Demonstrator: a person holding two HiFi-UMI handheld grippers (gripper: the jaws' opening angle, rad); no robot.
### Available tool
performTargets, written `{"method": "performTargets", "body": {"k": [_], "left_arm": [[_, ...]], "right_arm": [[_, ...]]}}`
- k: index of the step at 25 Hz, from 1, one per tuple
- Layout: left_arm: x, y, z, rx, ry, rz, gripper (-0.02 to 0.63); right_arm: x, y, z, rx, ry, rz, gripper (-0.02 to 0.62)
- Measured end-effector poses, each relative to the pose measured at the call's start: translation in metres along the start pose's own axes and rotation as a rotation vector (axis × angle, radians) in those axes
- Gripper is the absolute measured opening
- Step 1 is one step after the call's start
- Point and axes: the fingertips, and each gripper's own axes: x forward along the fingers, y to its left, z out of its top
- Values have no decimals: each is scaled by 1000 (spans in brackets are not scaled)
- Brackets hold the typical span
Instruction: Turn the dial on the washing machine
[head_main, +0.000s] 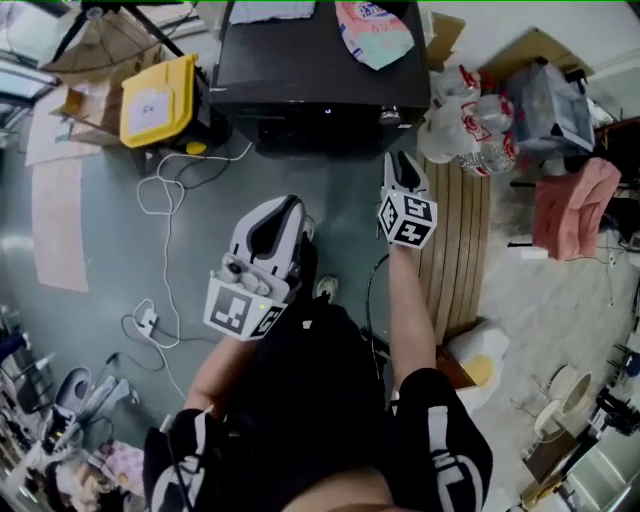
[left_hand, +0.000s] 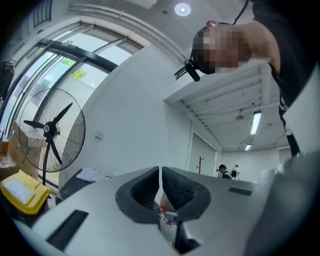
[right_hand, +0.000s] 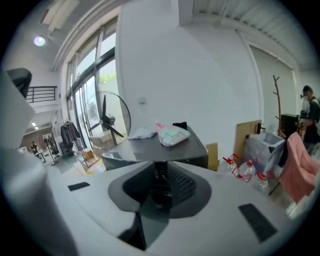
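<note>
Clearly, the right gripper (right_hand: 161, 175) was only partly closed. In its own view the two dark ribbed pads stood a narrow gap apart and pressed on nothing. Through that gap only a dark strip showed, and I could not tell which part of it belonged to the machine's front and which to the gripper itself.

In the head view it pointed at the black washing machine (head_main: 320, 75), near the front right corner but apart from it. A small pale round part (head_main: 390, 116) at that corner could be the dial, but it was too small to say for sure. In the right gripper view the gripper's own body covered the front of the machine. A pale printed bag (right_hand: 172, 134) and a folded cloth (right_hand: 141, 133) lay on the machine's top.

The left gripper (left_hand: 160, 175) was clenched and empty, its pads together with only a thin slit between them. It was tilted up toward the white wall and the ceiling, with a large standing fan (left_hand: 50, 130) at the left. In the head view it was further from the machine than the right one. The back of the machine's top was cut off by the upper edge of that view.
</note>
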Motion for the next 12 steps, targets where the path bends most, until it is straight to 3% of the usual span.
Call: {"method": "performTargets", "body": {"k": [1, 5, 12], "left_arm": [[-20, -19, 21, 19, -15, 5, 37], [-100, -70, 77, 75, -85, 39, 37], [-204, -97, 117, 75, -101, 47, 37]], "right_arm": [[-41, 17, 20, 5, -38, 28, 81], [-181, 72, 75, 41, -188, 111, 61], [-341, 163, 100, -33, -295, 173, 34]]}}
